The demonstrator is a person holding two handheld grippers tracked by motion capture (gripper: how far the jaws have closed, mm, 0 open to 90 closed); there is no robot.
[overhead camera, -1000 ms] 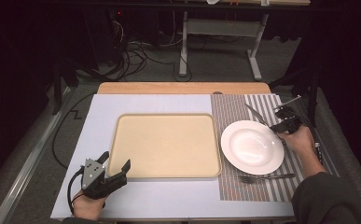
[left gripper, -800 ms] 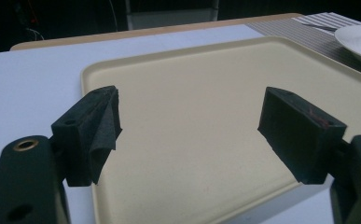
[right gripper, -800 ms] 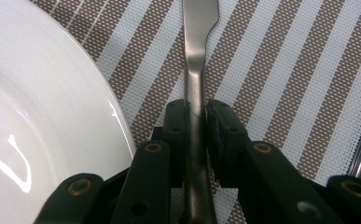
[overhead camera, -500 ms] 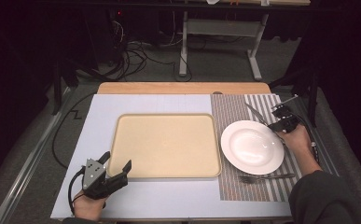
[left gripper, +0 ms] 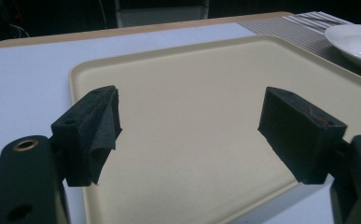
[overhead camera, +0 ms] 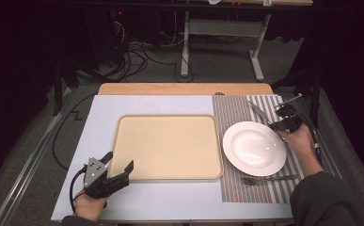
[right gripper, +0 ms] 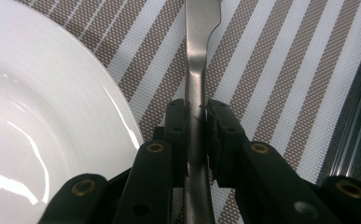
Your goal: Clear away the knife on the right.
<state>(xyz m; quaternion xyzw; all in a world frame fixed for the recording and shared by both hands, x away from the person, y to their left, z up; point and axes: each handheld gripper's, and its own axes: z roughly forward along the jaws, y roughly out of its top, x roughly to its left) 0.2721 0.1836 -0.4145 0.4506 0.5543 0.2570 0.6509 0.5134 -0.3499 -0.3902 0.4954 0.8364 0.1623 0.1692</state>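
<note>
The right hand-held gripper point(right gripper: 197, 122) is clenching a metal knife point(right gripper: 197, 70) by its handle, the two black pads pressing on either side of the narrow stem. Its jaws have just been closing on that handle. The knife is lying on the striped placemat point(right gripper: 281, 70), just beside the rim of the white plate point(right gripper: 43, 107), with its wider blade end pointing away from the gripper. In the high view the right hand-held gripper point(overhead camera: 283, 123) is sitting at the far right edge of the plate point(overhead camera: 254, 148), and the knife point(overhead camera: 258, 112) is running from it towards the back of the placemat point(overhead camera: 231, 113).

The left hand-held gripper point(left gripper: 187, 135) is resting released, its jaws standing wide apart with nothing between them, over the near left corner of the beige tray point(left gripper: 206, 93). In the high view the left hand-held gripper point(overhead camera: 116, 165) is lying at the near left of the surface point(overhead camera: 99, 117), its tips reaching the tray's point(overhead camera: 168, 146) edge.

A fork point(overhead camera: 269, 178) is lying on the placemat in front of the plate, near the person's right sleeve point(overhead camera: 325, 200).
</note>
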